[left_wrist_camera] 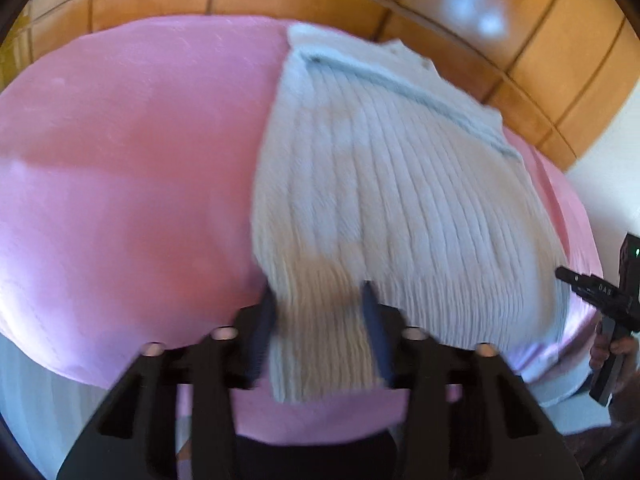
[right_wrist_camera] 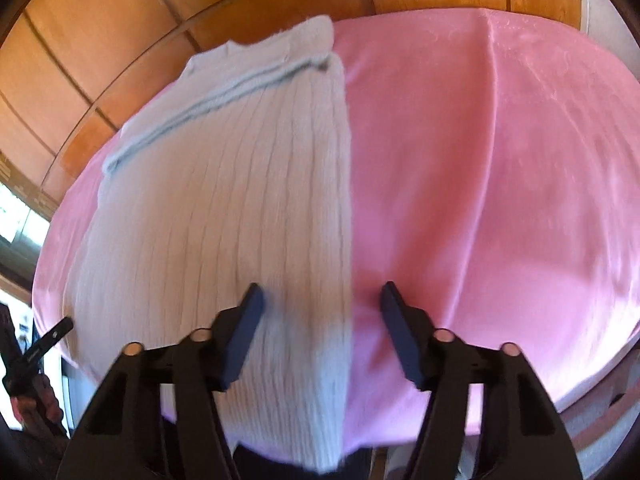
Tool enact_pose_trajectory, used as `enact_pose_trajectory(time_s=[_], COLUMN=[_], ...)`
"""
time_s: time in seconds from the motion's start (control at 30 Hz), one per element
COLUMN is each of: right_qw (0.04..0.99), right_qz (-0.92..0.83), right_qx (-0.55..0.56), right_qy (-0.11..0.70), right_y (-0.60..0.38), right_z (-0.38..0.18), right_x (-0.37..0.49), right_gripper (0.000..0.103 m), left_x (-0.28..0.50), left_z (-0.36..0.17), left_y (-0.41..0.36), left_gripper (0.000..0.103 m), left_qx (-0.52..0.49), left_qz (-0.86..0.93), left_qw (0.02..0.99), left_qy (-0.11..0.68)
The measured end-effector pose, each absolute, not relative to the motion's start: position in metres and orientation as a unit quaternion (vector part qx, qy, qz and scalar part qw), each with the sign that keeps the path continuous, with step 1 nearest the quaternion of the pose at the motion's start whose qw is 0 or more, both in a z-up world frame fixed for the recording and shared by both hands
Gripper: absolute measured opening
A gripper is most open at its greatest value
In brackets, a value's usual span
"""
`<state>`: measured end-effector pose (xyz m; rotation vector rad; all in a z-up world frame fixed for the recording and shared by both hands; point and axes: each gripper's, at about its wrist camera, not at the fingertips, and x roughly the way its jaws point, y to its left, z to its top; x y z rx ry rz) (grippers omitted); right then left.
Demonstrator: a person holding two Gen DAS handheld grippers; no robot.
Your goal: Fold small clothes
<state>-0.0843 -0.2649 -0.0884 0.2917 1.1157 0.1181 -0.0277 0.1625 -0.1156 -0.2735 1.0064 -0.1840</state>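
Both grippers at the near hem of a pale knit sweater.

Left gripper has its jaws narrow on the ribbed hem of the sweater; right gripper stands half-wide astride the hem's corner, not pinching. The fuzzy cable-knit lies flat on the pink plush cloth, apparently folded narrow; the crosswise fold remains.
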Motion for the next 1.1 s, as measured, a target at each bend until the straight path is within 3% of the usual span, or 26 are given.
enact_pose_trajectory(time_s=[0.07, 0.1, 0.13, 0.17, 0.57, 0.83, 0.9, 0.93, 0.97, 1.03, 1.07, 1.1], right_qw=[0.831, 0.827, 0.817, 0.813, 0.848, 0.841, 0.839, 0.838, 0.838, 0.846, 0.846, 0.846], right_qz=[0.072, 0.081, 0.103, 0.114, 0.149, 0.113, 0.103, 0.101, 0.099, 0.087, 0.087, 0.084], right_qx=[0.130, 0.127, 0.135, 0.140, 0.230, 0.256, 0.263, 0.274, 0.292, 0.316, 0.326, 0.338], right_qy=[0.536, 0.542, 0.551, 0.554, 0.453, 0.464, 0.464, 0.461, 0.451, 0.422, 0.413, 0.404], right_y=[-0.258, -0.256, -0.252, -0.249, -0.259, -0.267, -0.274, -0.278, -0.285, -0.298, -0.304, -0.311], right_z=[-0.089, -0.089, -0.088, -0.088, -0.037, -0.053, -0.057, -0.059, -0.058, -0.050, -0.047, -0.046], right_x=[-0.091, -0.093, -0.092, -0.091, -0.021, 0.055, 0.070, 0.075, 0.079, 0.079, 0.078, 0.076], right_gripper=[0.036, 0.033, 0.020, 0.014, 0.011, 0.012, 0.023, 0.039, 0.060, 0.070, 0.080, 0.086], left_x=[-0.030, -0.030, -0.030, -0.029, 0.030, 0.116, 0.141, 0.148, 0.158, 0.167, 0.169, 0.169], left_z=[-0.114, -0.112, -0.108, -0.102, -0.055, -0.066, -0.071, -0.073, -0.075, -0.076, -0.076, -0.076], left_y=[0.159, 0.160, 0.161, 0.163, 0.186, 0.201, 0.203, 0.204, 0.207, 0.214, 0.220, 0.225], left_gripper=[0.013, 0.009, 0.008, 0.007, 0.006, 0.006, 0.006, 0.006, 0.010, 0.024, 0.038, 0.060], left_qx=[-0.125, -0.129, -0.135, -0.138, -0.260, -0.279, -0.282, -0.283, -0.287, -0.295, -0.294, -0.293], left_qz=[-0.098, -0.103, -0.111, -0.121, -0.186, -0.142, -0.126, -0.119, -0.107, -0.089, -0.069, -0.052], left_qw=[0.863, 0.863, 0.863, 0.865, 0.860, 0.860, 0.859, 0.859, 0.858, 0.860, 0.865, 0.868], left_qy=[0.480, 0.478, 0.474, 0.467, 0.397, 0.402, 0.409, 0.410, 0.411, 0.407, 0.400, 0.397])
